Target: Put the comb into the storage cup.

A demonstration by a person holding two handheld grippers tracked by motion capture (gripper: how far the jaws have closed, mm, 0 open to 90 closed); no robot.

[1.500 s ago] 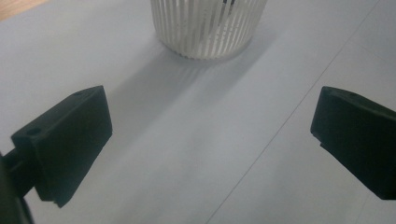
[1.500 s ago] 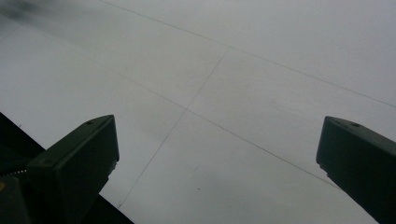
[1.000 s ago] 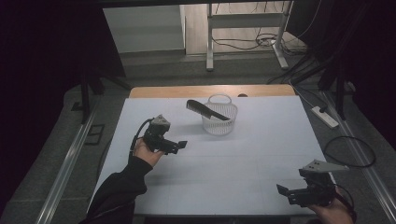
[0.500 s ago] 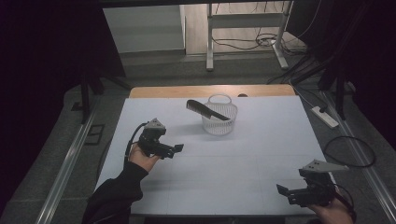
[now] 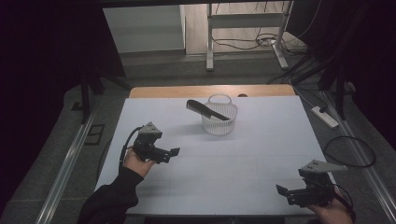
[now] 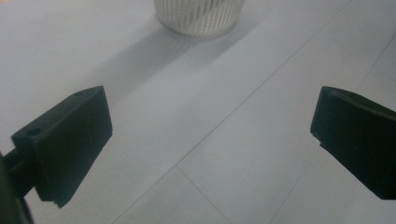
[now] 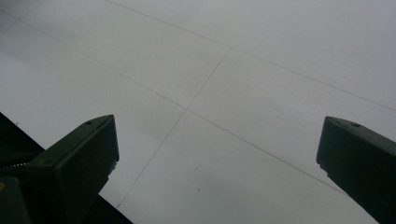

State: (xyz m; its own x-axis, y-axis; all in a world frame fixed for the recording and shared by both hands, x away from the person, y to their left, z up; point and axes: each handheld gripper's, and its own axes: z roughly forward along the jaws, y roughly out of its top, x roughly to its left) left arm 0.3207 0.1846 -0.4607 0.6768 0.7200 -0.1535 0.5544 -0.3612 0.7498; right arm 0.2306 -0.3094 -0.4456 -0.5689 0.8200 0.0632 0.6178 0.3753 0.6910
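while spread: left gripper (image 5: 173,152) fingers (image 6: 70,140) empty

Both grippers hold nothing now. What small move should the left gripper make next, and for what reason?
Probably the left gripper should move forward and to the right, toward the comb that lies across the rim of the white basket. Its jaws stand wide open with only bare table between them, and the basket base is ahead of it. The right gripper is farther away, near the front edge.

One comb (image 5: 207,109) is lying across one clear basket (image 5: 219,122); two tools, left (image 5: 173,152) and right (image 5: 280,191), are hovering over one bench (image 5: 233,168).
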